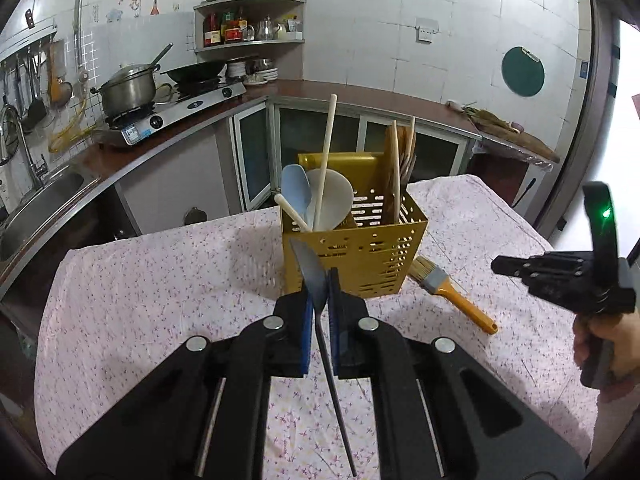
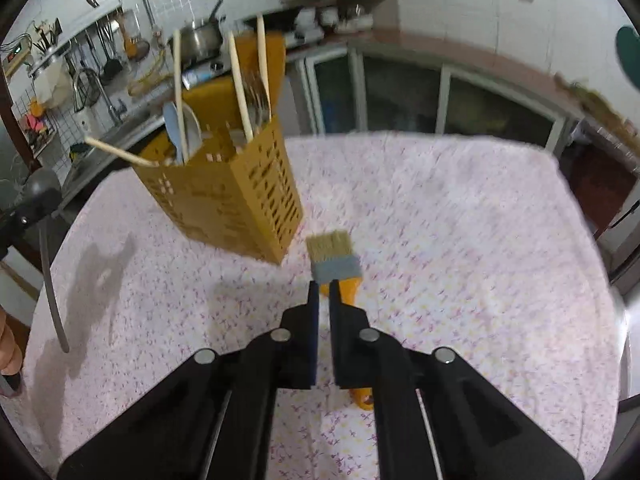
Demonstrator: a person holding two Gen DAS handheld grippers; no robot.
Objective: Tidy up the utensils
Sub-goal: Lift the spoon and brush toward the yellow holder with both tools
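Note:
A yellow perforated utensil holder (image 1: 356,256) stands on the flowered tablecloth (image 1: 160,288), with wooden spoons, a pale blue spoon and chopsticks in it. My left gripper (image 1: 320,276) is shut on a dark spatula (image 1: 310,270), its blade pointing at the holder's front wall and its handle running back under the gripper. A pastry brush with an orange handle (image 1: 452,288) lies right of the holder. In the right wrist view my right gripper (image 2: 324,292) is shut and empty just above the brush's handle (image 2: 346,290). The holder (image 2: 236,208) stands to its left.
The right gripper and the hand on it (image 1: 576,280) show at the right edge of the left wrist view. Behind the table are a counter with a stove and pot (image 1: 132,88), a sink (image 1: 36,208) and glass cabinet doors (image 1: 256,152).

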